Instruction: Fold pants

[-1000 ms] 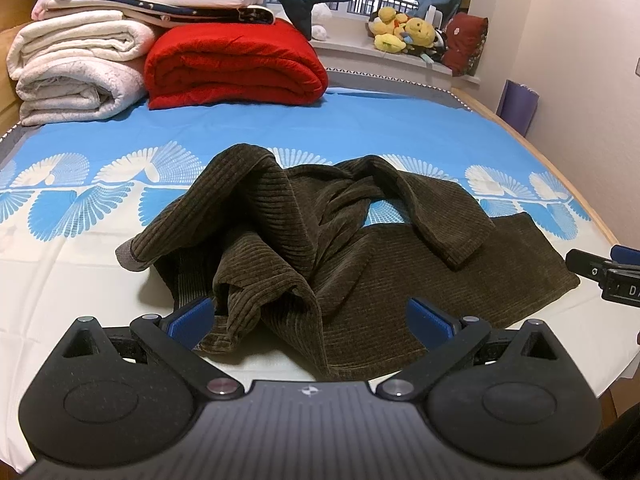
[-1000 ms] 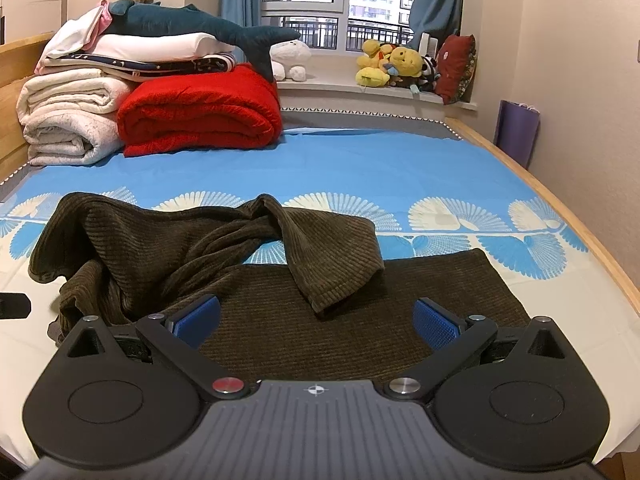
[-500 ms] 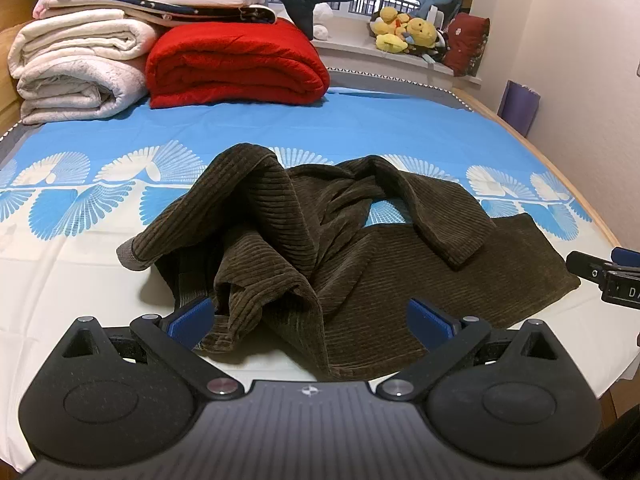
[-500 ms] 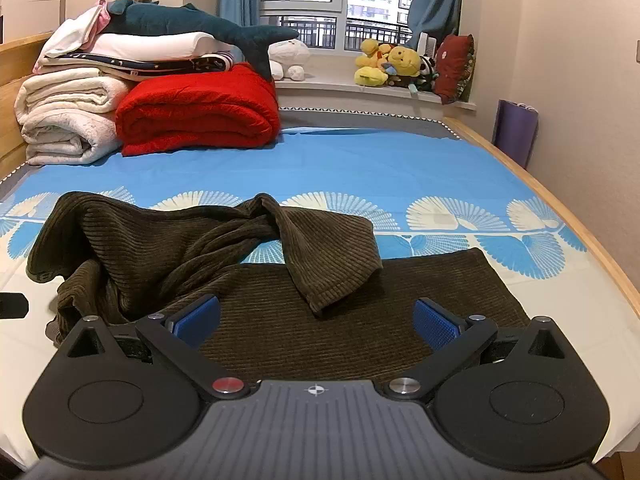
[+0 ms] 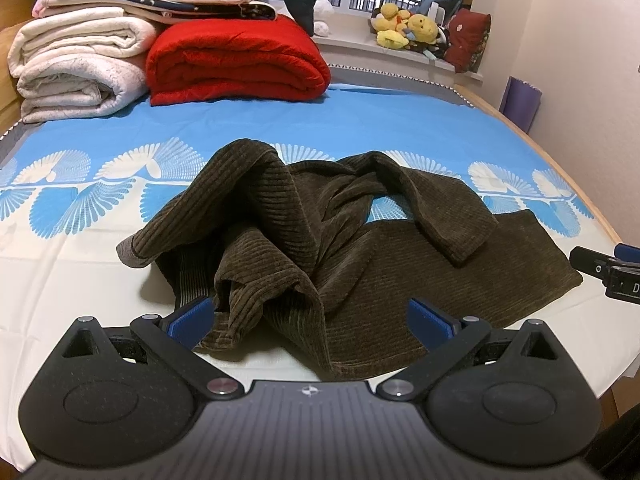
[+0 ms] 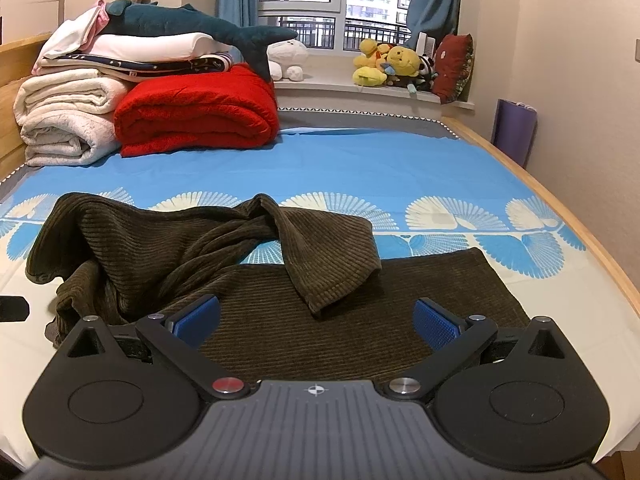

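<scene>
Bedroom bed carries crumpled brown corduroy pants at its near edge, left gripper and right gripper hovering empty with jaws wide; grabbing one bunched layer would likely twist the legs further

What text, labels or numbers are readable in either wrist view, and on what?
"D": one white letter at the frame edge, cut off, on the right gripper body in the left wrist view.
Small print on the red cushion on the windowsill: too small to read.
Pants, bedsheet, folded blankets: no text.
</scene>
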`<state>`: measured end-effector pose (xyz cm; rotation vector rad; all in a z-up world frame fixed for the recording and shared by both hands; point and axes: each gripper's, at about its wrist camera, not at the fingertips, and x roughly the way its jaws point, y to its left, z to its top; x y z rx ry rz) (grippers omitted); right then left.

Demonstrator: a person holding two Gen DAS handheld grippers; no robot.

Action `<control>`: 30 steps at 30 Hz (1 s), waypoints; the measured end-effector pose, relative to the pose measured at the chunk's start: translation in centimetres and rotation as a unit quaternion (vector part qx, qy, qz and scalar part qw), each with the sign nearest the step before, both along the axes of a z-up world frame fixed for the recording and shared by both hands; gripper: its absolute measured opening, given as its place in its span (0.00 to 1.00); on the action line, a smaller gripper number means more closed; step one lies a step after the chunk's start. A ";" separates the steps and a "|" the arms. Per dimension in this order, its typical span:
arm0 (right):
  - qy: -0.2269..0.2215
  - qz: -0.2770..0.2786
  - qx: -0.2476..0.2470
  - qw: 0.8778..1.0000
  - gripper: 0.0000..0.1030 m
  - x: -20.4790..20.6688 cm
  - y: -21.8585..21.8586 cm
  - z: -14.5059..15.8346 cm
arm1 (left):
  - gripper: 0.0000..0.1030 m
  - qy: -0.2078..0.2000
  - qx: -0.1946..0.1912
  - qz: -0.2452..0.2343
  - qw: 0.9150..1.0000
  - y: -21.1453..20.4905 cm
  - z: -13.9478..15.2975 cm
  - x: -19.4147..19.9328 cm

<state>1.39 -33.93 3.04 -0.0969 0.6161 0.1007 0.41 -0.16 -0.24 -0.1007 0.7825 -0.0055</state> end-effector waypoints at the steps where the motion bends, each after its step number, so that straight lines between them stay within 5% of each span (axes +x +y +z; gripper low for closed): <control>1: 0.000 0.000 0.000 1.000 0.99 0.0 0.0 0.0 | 1.00 0.000 0.001 0.000 1.000 0.0 0.0 0.0; 6: 0.005 0.000 0.017 1.000 0.94 0.3 -0.2 -0.2 | 0.93 -0.017 -0.035 0.042 0.998 3.8 0.9 0.6; 8: 0.015 0.005 0.032 0.999 0.79 0.6 -0.5 -0.6 | 0.50 -0.002 -0.058 0.061 0.996 7.1 1.1 1.8; 10: 0.034 0.015 0.050 0.998 0.44 1.3 -0.7 -1.2 | 0.31 0.022 -0.063 0.075 0.995 9.9 0.9 3.4; 11: 0.045 0.024 0.058 0.997 0.37 1.6 -0.6 -1.5 | 0.29 0.036 -0.060 0.081 0.994 11.6 0.6 4.4; 15: 0.047 0.073 0.049 0.995 0.33 2.0 1.6 -2.0 | 0.35 0.075 -0.073 0.113 0.988 17.2 -2.3 7.0; 17: 0.044 0.107 0.032 0.993 0.33 2.0 3.5 -2.4 | 0.51 0.087 -0.093 0.136 0.983 19.6 -4.6 7.5; 21: 0.055 0.188 0.008 0.981 0.63 2.1 8.2 -3.6 | 0.81 0.105 -0.078 0.143 0.981 21.9 -7.4 8.0; 26: 0.073 0.275 -0.039 0.958 0.77 1.8 15.1 -5.7 | 0.83 0.074 -0.080 0.126 0.986 21.7 -9.4 8.9; 30: 0.086 0.309 -0.073 0.944 0.80 1.9 19.3 -7.5 | 0.84 0.061 0.005 0.088 0.994 19.5 -11.3 10.6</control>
